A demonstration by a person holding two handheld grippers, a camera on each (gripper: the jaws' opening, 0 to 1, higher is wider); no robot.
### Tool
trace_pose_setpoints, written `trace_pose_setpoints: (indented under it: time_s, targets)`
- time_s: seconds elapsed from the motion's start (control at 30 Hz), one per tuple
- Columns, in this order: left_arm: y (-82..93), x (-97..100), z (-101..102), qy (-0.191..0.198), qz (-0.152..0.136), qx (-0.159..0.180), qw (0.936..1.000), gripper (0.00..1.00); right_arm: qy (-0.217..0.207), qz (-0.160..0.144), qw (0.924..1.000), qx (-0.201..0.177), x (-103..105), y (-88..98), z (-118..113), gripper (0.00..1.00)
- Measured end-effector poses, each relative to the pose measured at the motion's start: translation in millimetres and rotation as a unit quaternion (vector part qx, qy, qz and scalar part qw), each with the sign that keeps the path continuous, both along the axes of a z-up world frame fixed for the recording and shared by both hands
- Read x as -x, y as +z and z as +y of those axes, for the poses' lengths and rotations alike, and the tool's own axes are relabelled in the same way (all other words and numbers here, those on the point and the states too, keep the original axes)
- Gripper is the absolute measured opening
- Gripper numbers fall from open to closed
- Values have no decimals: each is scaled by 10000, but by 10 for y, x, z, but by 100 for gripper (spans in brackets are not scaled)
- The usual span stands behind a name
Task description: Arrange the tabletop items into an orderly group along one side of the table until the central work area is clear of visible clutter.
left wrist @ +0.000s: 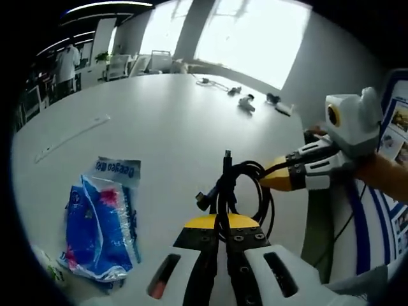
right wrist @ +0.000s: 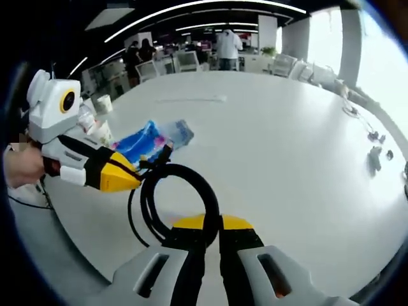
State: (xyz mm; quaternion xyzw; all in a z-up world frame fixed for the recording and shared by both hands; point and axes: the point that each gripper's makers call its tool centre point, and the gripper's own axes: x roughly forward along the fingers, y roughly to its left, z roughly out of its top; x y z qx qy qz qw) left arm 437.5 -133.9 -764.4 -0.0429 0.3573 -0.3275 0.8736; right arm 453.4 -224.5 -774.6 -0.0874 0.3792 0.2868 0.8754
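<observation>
The black cable (left wrist: 245, 185) looks like smooth rubber, the blue packet (left wrist: 102, 220) glossy crinkled plastic, the table (left wrist: 159, 121) matt white.

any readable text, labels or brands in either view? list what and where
Blue snack bag: white strip along its top edge carries blue lettering, upside down and blurred; not readable.
Same bag in the right gripper view: too small to read.
Poster or panel at the right edge: pictures and blue bands, no legible words.
Left gripper and right gripper: no markings legible.

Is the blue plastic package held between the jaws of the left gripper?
No, the blue package lies on the white table, while the left gripper is shut on the black cable.
</observation>
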Motion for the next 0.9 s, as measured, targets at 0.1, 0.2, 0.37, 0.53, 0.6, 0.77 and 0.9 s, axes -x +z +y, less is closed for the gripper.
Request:
trace_pose_setpoints:
  time_s: [0.1, 0.2, 0.37, 0.53, 0.6, 0.77, 0.9]
  targets:
    - [-7, -19, -75, -51, -1, 17, 10000, 0, -55, -24, 10000, 24, -8, 14, -70, 2]
    - [-14, -42, -146, -114, 18, 23, 9999, 0, -76, 9, 10000, 59, -12, 2, -149, 2]
    - [-76, -74, -251, -166, 88, 47, 9998, 0, -107, 71, 9999, 116, -18, -43, -231, 3]
    - [-143, -81, -310, -169, 189, 89, 9996, 0, -83, 118, 9997, 185, -17, -110, -289, 3]
    - [-159, -102, -322, -172, 180, 65, 9997, 0, -81, 122, 9997, 186, -41, -124, -300, 3]
    - [-199, -138, -327, -155, 251, 77, 9995, 0, -39, 192, 9996, 188, -74, -166, -301, 3]
    - [-251, -156, -319, -137, 307, 66, 9994, 0, -3, 231, 9996, 190, -107, -217, -293, 2]
